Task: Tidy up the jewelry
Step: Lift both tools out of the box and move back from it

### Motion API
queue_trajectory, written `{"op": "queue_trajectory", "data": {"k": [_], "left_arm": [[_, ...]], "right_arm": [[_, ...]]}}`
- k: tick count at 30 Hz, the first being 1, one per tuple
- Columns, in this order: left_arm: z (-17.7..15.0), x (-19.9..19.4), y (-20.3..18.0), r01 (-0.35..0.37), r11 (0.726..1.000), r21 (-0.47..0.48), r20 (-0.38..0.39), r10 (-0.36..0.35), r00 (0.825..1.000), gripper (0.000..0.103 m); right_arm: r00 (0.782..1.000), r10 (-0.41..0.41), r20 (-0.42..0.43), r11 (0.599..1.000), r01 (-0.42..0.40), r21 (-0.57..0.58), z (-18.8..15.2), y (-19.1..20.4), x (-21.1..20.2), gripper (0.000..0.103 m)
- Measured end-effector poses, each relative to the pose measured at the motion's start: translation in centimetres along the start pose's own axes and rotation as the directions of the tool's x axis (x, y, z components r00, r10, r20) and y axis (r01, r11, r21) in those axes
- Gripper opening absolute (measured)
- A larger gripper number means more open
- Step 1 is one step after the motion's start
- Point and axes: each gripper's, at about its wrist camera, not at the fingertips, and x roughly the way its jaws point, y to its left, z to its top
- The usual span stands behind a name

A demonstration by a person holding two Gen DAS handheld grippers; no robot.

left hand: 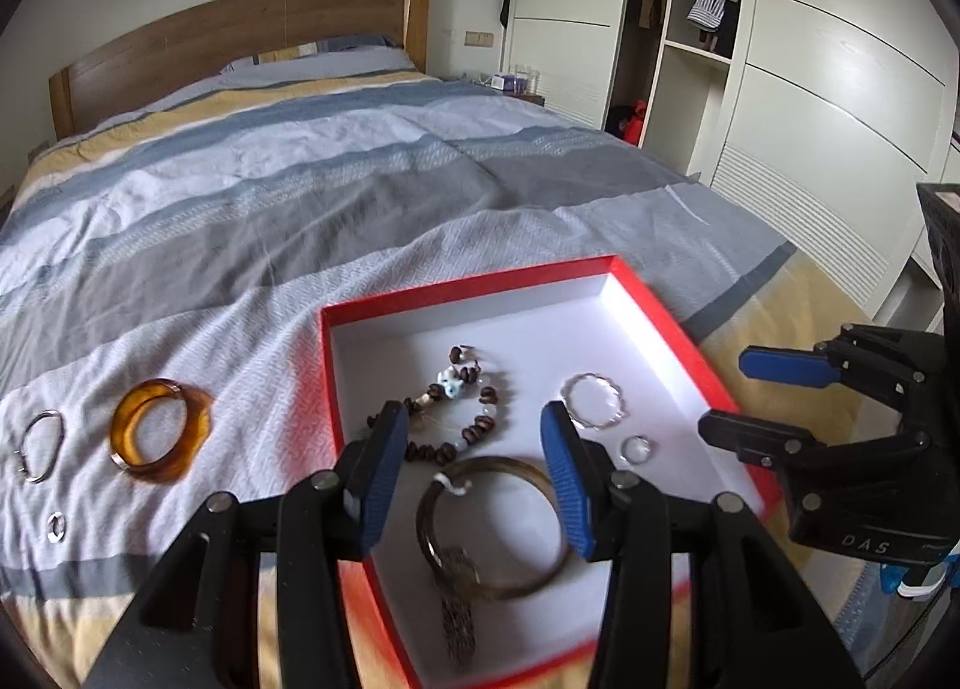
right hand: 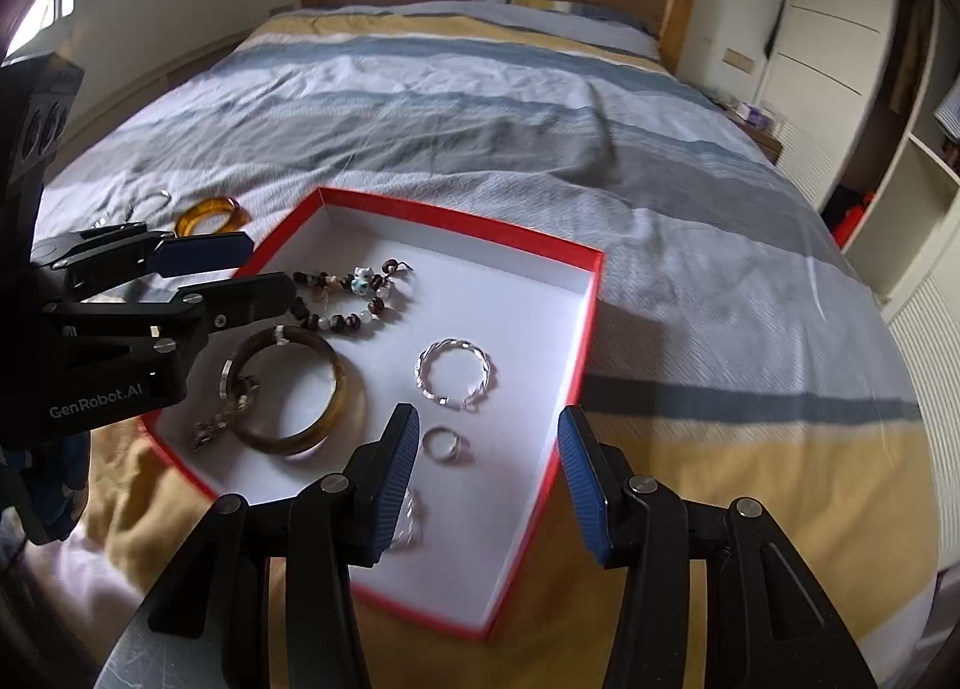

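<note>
While both tools hover empty over the red box (left hand: pixel 480 284), their jaws stand apart (nothing between them). Left tool (left hand: pixel 474 443), right tool (right hand: pixel 489 452); an amber bangle (left hand: pixel 161 430) lies on the bed (left hand: pixel 300 179).

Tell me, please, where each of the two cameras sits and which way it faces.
Left wrist view: sits on the left gripper, looks down across the red box toward the headboard; its open, empty fingers show, with the right gripper at right.
Right wrist view: sits on the right gripper, facing the same way; its open, empty fingers show, with the left gripper at left.
Shared: box, beaded bracelet, twisted silver bangle, amber bangle on the striped bedspread.
</note>
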Motion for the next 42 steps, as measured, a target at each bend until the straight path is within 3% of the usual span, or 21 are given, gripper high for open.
{"op": "queue_trajectory", "data": {"k": [16,27,42], "left_arm": [[-2.8,-11.0,-1.1,-0.073,0.997,-0.033,-0.025,0.073,0.997,0.044],[-5.6,-17.9,0.3,-0.122,0.989,-0.083,-0.019,0.121,0.992,0.044],[-9.7,-24.5,2.4,-0.181,0.973,-0.144,-0.005,0.182,0.983,0.044]], "right_arm": [[0.999,0.02,0.033,0.994,-0.023,0.107,-3.6,2.8,-7.5,0.051],[0.998,0.048,0.051,0.995,-0.052,0.083,-4.9,6.9,-11.4,0.052],[0.991,0.109,0.077,0.994,-0.11,0.007,-5.3,12.9,-15.3,0.055]]}}
